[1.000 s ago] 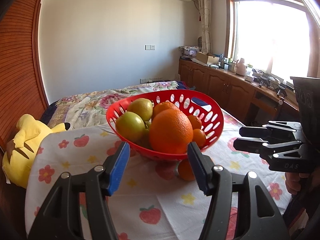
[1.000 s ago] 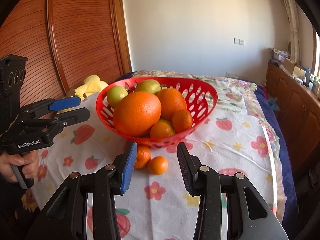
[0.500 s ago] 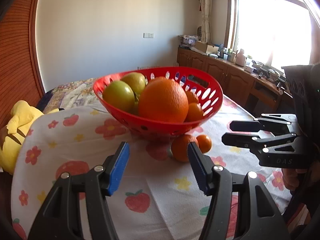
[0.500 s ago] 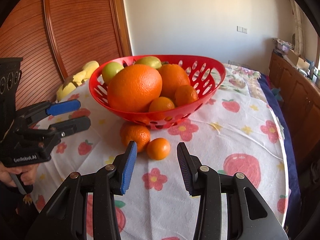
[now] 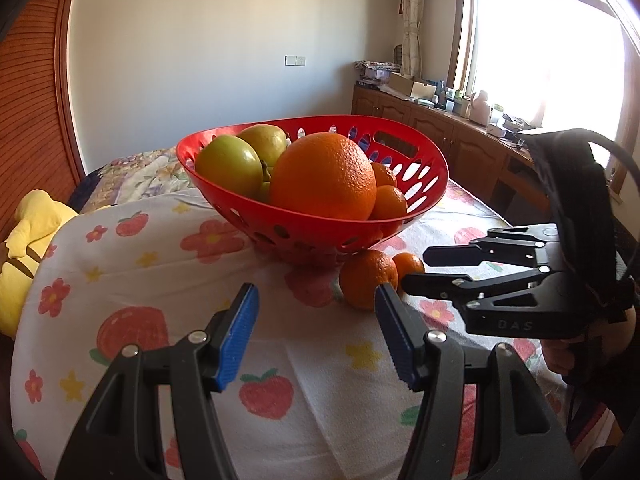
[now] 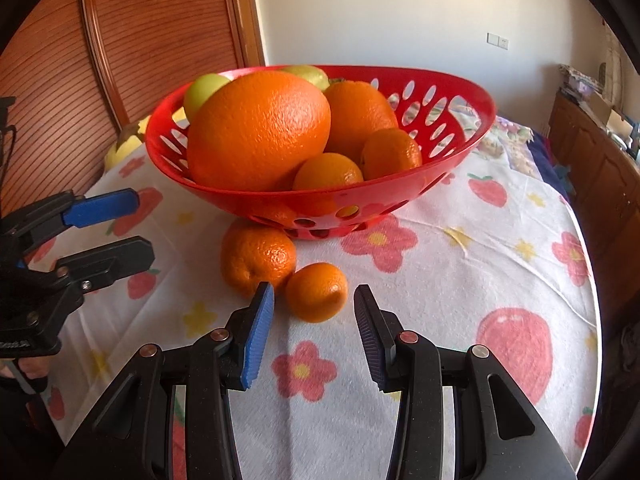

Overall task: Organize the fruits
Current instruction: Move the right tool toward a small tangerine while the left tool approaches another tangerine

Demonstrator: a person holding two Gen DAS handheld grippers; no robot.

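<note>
**Inspector:** State the position of the loose fruit relative to the claws.

**Assistant:** Two pieces lie on the flowered tablecloth (image 6: 460, 264), outside the red basket (image 6: 460, 92). The small mandarin (image 6: 317, 292) sits directly ahead of the right claw (image 6: 314, 310), just beyond its tips and roughly centred on the gap. The larger mandarin (image 6: 258, 258) touches it on the left and rests against the basket's foot.

**Inspector:** Condition of the right claw?

**Assistant:** Parted, nothing between the pads. The gap appears only slightly wider than the small mandarin.

**Inspector:** And the left claw (image 5: 316, 320)?

**Assistant:** Also parted and empty. It hangs over bare cloth, with the larger mandarin (image 5: 368, 280) just past its right finger and off its centre line. In my judgement the right hand is the better placed for the small fruit.

**Inspector:** Long axis?

**Assistant:** None to speak of; both fruits are near round, so the approach angle matters little.

**Inspector:** Obstructions?

**Assistant:** The larger mandarin stands close beside the right claw's blue pad (image 6: 256, 336); closing could nudge it. The basket rim overhangs both fruits from behind. The two claws are near each other, so a lift toward the basket risks contact.

**Inspector:** Basket contents?

**Assistant:** A large orange (image 6: 260, 132), further oranges behind it, and green fruits (image 5: 228, 164). It is well filled; a placed mandarin may roll.
</note>
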